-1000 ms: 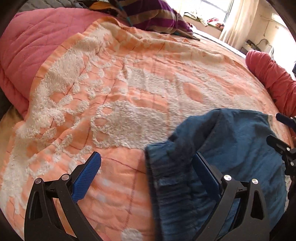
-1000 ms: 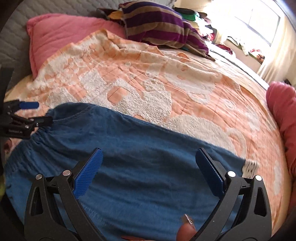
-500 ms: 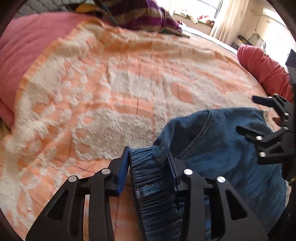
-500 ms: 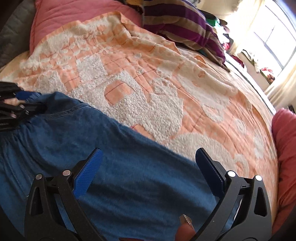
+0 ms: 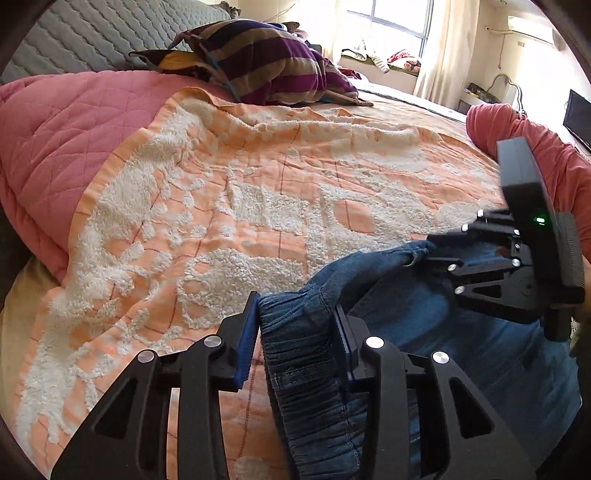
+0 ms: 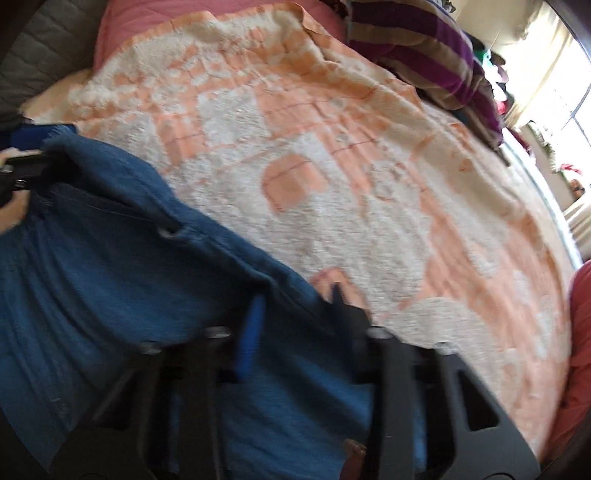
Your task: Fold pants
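Observation:
Blue denim pants [image 5: 461,354] lie on the orange and white bedspread [image 5: 258,206]. My left gripper [image 5: 295,325] is shut on the gathered elastic waistband at its corner. In the left wrist view my right gripper [image 5: 439,251] is clamped on the far edge of the pants. In the blurred right wrist view the right gripper [image 6: 295,310] is shut on the upper edge of the pants [image 6: 110,266], and the left gripper [image 6: 22,170] holds the far left corner.
A pink quilt [image 5: 66,133] lies along the left side. A purple striped blanket [image 5: 266,62] is heaped at the head of the bed. A red pillow [image 5: 524,147] lies at the right. A window [image 5: 391,26] is at the back.
The left gripper shut on the waistband about half a second ago and lifted slightly. The right gripper, open before, has now shut on the far edge of the pants.

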{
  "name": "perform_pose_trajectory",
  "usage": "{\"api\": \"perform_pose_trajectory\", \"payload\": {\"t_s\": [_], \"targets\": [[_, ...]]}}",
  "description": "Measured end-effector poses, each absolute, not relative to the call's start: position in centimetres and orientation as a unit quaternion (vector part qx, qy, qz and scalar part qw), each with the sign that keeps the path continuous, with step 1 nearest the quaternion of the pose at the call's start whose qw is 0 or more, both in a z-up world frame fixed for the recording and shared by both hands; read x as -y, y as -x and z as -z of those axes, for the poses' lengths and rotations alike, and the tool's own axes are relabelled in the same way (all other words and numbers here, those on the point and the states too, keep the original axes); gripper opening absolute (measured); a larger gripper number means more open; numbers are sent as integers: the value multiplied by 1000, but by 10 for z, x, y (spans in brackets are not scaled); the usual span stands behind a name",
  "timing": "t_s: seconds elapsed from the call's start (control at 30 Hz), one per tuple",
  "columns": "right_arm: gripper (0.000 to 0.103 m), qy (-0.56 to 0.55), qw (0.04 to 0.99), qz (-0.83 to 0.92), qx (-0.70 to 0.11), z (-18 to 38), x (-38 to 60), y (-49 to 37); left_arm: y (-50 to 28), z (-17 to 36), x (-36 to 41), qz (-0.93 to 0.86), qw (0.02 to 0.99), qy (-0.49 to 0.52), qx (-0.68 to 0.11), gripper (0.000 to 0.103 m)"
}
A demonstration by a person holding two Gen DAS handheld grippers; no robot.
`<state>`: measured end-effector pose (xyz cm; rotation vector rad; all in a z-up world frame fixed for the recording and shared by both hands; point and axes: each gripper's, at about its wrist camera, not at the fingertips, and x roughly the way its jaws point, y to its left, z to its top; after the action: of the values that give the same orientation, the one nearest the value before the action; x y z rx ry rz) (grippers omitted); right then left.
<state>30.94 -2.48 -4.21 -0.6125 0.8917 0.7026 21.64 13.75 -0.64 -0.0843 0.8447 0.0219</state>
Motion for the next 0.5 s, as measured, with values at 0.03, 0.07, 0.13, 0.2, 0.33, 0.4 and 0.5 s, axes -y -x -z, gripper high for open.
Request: {"api": "perform_pose_trajectory", "payload": {"t_s": [0.03,0.07,0.13,0.2,0.33,0.4,0.5], "targets": [[12,275,803,-329,-414,41,27,-307,-216,7,-139,-11,911,45,-411,35],[9,265,808,-328,-412,40,30,-305,-215,7,-141,-10,910,48,-412,35],[7,235,817,-328,-412,34,40,-301,-213,6,-143,-8,910,57,-410,35],[6,210,825,-333,-405,25,50,-294,-210,5,-143,-7,912,56,-406,35],[4,182,842,-333,-383,3,66,-273,-199,-2,-140,0,916,58,-396,34],[4,166,851,-332,-371,-9,74,-261,-190,-8,-141,10,919,67,-389,34],[4,140,860,-338,-355,-24,87,-243,-181,-15,-139,17,923,70,-378,34]]}}
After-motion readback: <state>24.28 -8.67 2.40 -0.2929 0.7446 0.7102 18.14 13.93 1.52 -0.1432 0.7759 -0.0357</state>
